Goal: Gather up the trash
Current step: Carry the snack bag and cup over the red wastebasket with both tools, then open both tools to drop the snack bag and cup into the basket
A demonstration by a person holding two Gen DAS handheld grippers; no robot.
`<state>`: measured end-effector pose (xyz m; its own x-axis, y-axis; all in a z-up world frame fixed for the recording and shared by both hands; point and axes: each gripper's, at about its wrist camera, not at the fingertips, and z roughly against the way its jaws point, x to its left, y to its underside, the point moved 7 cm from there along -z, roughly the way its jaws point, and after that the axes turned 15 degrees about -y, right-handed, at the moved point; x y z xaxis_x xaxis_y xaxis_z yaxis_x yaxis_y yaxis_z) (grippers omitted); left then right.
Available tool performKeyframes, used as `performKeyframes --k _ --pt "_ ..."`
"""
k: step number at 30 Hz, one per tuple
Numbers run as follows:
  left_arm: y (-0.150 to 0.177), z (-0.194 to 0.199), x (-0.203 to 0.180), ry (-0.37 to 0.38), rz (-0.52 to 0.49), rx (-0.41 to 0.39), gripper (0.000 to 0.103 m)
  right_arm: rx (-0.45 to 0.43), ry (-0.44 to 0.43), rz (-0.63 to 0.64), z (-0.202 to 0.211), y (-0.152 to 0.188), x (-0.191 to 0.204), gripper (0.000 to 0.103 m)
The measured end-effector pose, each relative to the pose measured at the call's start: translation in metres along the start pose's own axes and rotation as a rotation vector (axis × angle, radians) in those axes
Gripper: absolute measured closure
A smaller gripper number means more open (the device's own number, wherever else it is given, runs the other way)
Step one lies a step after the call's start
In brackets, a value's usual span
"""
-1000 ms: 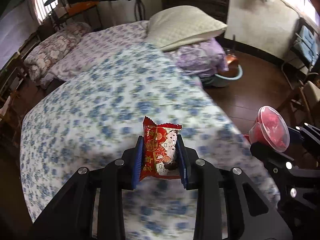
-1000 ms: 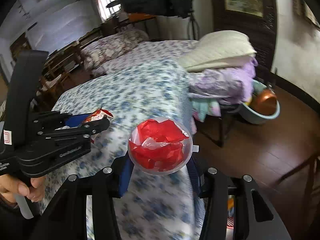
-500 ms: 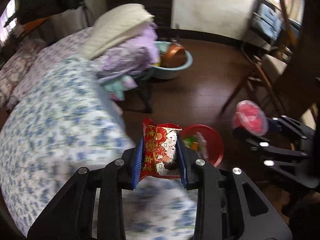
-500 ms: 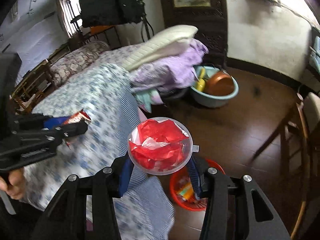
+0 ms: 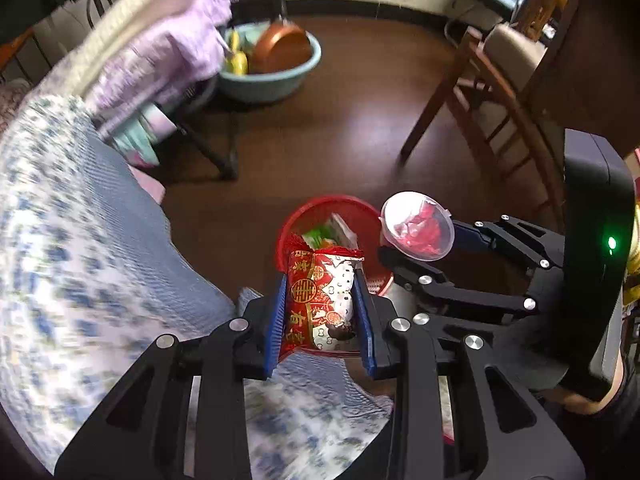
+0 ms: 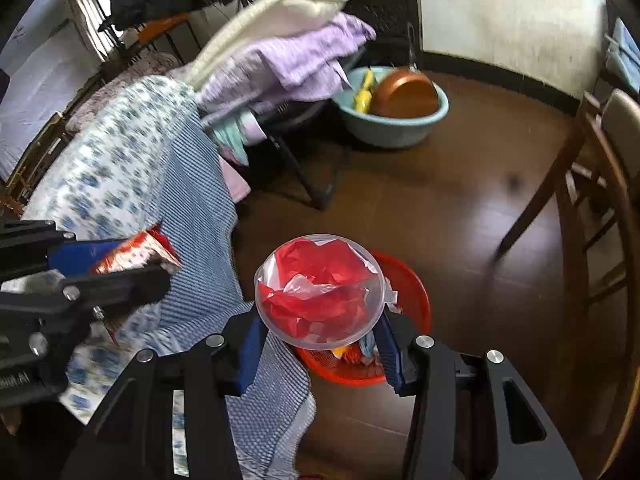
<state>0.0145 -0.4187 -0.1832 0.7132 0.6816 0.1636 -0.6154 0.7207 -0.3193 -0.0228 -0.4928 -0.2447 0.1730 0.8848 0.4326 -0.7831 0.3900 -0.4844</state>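
A red snack wrapper [image 5: 320, 300] with gold characters is clamped upright between the blue pads of the left gripper [image 5: 322, 312], the jaws clenched on its two sides. It is held in the air above the floor, just off the hanging edge of the bed cover [image 5: 80, 260], and a red basket [image 5: 332, 240] is seen directly behind it. In the right wrist view the same wrapper [image 6: 132, 254] is seen at the left, gripped beside the bed's edge.

A clear plastic cup [image 6: 320, 292] stuffed with crumpled red paper is grasped by the right gripper [image 6: 320, 344] — its jaws are closed on the cup's sides below the rim. The cup is held over the red basket [image 6: 412, 296], which stands on the dark wooden floor [image 6: 440, 208] by the corner of the bed and already holds some wrappers. In the left wrist view the cup [image 5: 418, 226] is seen just right of the basket's rim.

Further out, a teal basin [image 6: 392, 124] with a brown pan is seen on the floor, a wooden chair [image 5: 492, 80] at the right, and folded purple bedding [image 6: 288, 56] under a cream pillow.
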Motion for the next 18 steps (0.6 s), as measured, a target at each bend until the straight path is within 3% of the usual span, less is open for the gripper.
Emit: performKeyframes --k 8,18 --pt "-0.003 -0.057 -0.022 0.055 0.082 0.119 0.071 0.062 0.011 -0.058 -0.030 0.024 -0.036 0.054" --pt "-0.005 -0.091 -0.032 0.069 0.100 0.174 0.069 0.106 0.012 -0.084 -0.062 0.038 -0.055 0.054"
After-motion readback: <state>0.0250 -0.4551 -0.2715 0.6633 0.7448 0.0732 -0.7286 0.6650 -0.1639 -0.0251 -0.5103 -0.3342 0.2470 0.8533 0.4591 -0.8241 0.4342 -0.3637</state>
